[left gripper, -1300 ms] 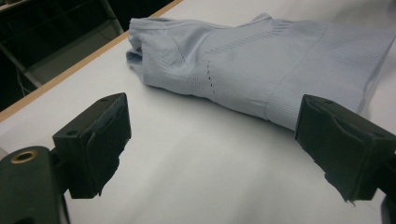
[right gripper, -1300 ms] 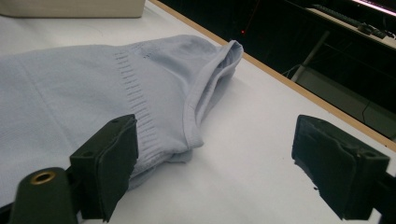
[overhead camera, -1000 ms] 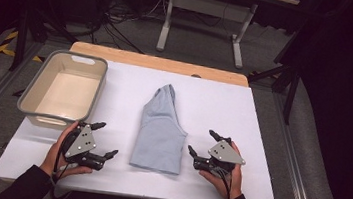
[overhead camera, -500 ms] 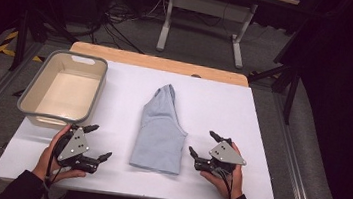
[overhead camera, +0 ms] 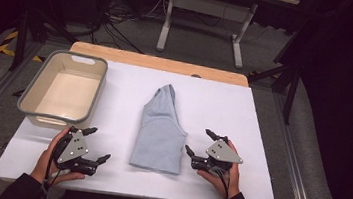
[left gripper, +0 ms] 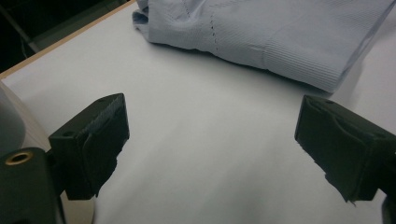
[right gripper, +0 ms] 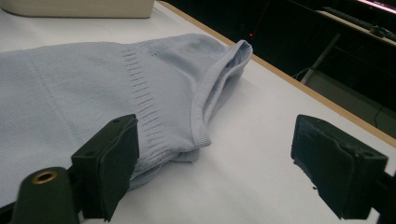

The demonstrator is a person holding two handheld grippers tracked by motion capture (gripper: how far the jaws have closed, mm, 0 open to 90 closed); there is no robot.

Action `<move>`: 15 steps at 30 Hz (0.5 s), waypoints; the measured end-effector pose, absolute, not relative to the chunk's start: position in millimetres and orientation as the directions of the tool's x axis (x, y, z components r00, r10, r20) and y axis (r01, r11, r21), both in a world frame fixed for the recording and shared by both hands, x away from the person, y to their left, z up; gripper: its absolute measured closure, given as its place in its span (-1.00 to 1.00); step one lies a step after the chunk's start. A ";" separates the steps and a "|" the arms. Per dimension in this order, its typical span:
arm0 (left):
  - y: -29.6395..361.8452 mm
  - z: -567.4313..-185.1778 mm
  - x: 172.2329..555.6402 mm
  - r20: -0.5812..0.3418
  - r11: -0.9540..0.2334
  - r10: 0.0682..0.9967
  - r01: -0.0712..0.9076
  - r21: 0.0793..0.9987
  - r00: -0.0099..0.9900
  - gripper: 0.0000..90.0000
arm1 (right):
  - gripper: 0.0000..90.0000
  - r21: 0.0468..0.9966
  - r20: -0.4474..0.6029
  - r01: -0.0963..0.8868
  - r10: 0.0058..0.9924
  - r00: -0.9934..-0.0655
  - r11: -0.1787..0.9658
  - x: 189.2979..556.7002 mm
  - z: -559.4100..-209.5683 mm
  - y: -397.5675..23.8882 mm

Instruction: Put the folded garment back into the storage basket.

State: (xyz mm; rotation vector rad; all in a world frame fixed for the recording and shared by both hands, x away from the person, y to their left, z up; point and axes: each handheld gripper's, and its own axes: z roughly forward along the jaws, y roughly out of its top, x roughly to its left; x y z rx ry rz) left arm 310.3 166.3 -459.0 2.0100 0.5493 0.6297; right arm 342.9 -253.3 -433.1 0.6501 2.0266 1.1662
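Folded light blue cloth point(overhead camera: 161, 130) lay in the middle of the white bench point(overhead camera: 263, 114), its narrower end pointing away from the person and its broad ribbed hem toward the near edge. It rested flat, with nothing on top of it and nothing gripping it.

On the person's left, the left tool point(overhead camera: 95, 144) sat low over the bench near the front edge, held in a hand point(overhead camera: 52, 158), just in front of the near wall of a grey tub point(overhead camera: 28, 98). Its jaws stood wide apart and held nothing. In the left gripper view, bare white bench lay between them, and the cloth's ribbed hem point(left gripper: 299, 60) was ahead and apart from both jaws, toward the upper right.

On the other side, the right tool point(overhead camera: 203, 142) was held in the other hand point(overhead camera: 223, 178), just beside the cloth's right edge near its hem corner. Its jaws also stood wide apart, empty. In the right gripper view, the cloth point(right gripper: 70, 93) stretched away behind the left-hand jaw, with a folded, seamed edge bunched between the jaws; whether that jaw touched the fabric could not be told. The other jaw hung over bare bench.

The tub stood at the far left of the bench, well apart from the cloth.
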 end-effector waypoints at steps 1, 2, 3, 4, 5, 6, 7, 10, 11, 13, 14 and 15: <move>165.9 -459.0 310.0 0.213 -0.471 0.601 0.127 0.873 0.770 -0.76 | -0.65 0.879 -0.321 0.079 0.705 -0.632 0.471 343.2 -433.7 -252.7; 165.6 -459.3 309.7 0.214 -0.474 0.601 0.127 0.871 0.770 -0.75 | -0.65 0.876 -0.325 0.080 0.704 -0.632 0.476 343.7 -433.9 -252.5; 165.6 -459.5 309.6 0.215 -0.476 0.601 0.128 0.870 0.770 -0.75 | -0.65 0.875 -0.325 0.080 0.703 -0.632 0.477 344.0 -433.9 -252.4; 165.5 -459.8 309.8 0.214 -0.477 0.600 0.130 0.869 0.771 -0.75 | -0.65 0.876 -0.325 0.080 0.704 -0.632 0.476 344.2 -433.8 -252.5; 165.2 -460.2 309.7 0.213 -0.477 0.601 0.133 0.869 0.770 -0.74 | -0.65 0.877 -0.325 0.078 0.704 -0.632 0.475 344.3 -433.6 -252.9; 164.8 -460.3 309.6 0.216 -0.482 0.600 0.132 0.866 0.770 -0.74 | -0.65 0.878 -0.322 0.079 0.705 -0.632 0.472 344.3 -433.4 -253.1; 164.4 -460.1 309.5 0.216 -0.482 0.599 0.131 0.867 0.771 -0.74 | -0.65 0.880 -0.319 0.081 0.707 -0.631 0.469 344.3 -433.3 -253.6; 162.2 -460.1 309.4 0.215 -0.483 0.594 0.130 0.866 0.775 -0.74 | -0.65 0.878 -0.320 0.085 0.710 -0.628 0.471 343.9 -433.3 -254.2; 161.0 -459.7 310.2 0.210 -0.483 0.592 0.134 0.865 0.778 -0.74 | -0.65 0.878 -0.321 0.085 0.711 -0.626 0.472 343.8 -432.8 -254.2; 157.7 -459.3 311.6 0.198 -0.477 0.611 0.156 0.865 0.767 -0.70 | -0.63 0.878 -0.322 0.084 0.712 -0.623 0.471 342.8 -432.6 -255.1; 155.8 -458.9 312.1 0.193 -0.479 0.613 0.165 0.862 0.766 -0.67 | -0.61 0.877 -0.322 0.087 0.713 -0.623 0.472 342.7 -432.8 -255.4; 154.1 -458.5 313.0 0.178 -0.479 0.606 0.177 0.860 0.775 -0.67 | -0.59 0.875 -0.323 0.092 0.716 -0.619 0.475 342.8 -433.0 -255.5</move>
